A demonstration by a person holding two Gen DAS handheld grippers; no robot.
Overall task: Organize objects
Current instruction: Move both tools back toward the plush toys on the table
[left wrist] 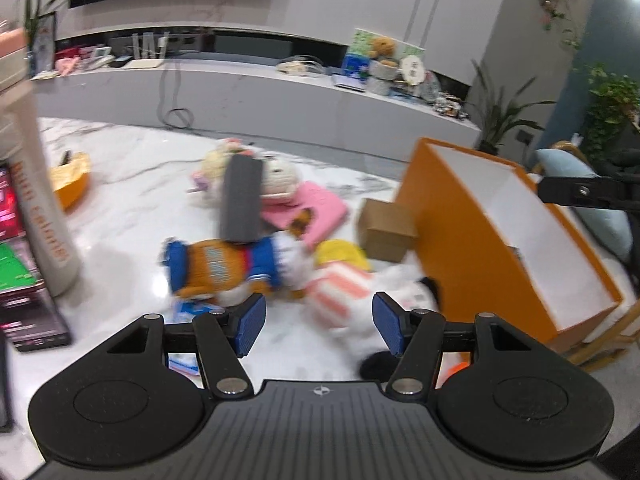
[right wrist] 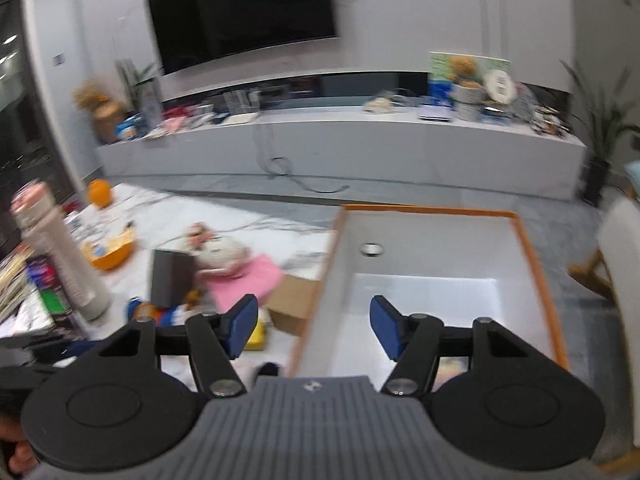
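Observation:
Toys lie heaped on the white marble table (left wrist: 132, 216): an orange and blue plush cat (left wrist: 224, 268), a striped white plush (left wrist: 352, 288), a dark grey block (left wrist: 242, 200), a pink pad (left wrist: 308, 208), a white plush (left wrist: 280, 176) and a small cardboard box (left wrist: 386, 230). My left gripper (left wrist: 319, 326) is open and empty just above the plush toys. My right gripper (right wrist: 313, 328) is open and empty above the left edge of the orange box (right wrist: 534, 276) with a white inside. The orange box (left wrist: 440, 208) stands right of the heap.
A tall white tube (left wrist: 44, 200) and boxes stand at the left. A yellow bowl (left wrist: 72, 180) sits at the far left. A long TV bench (right wrist: 360, 144) with clutter runs behind, under a television (right wrist: 240, 8). A chair (right wrist: 616, 252) stands right.

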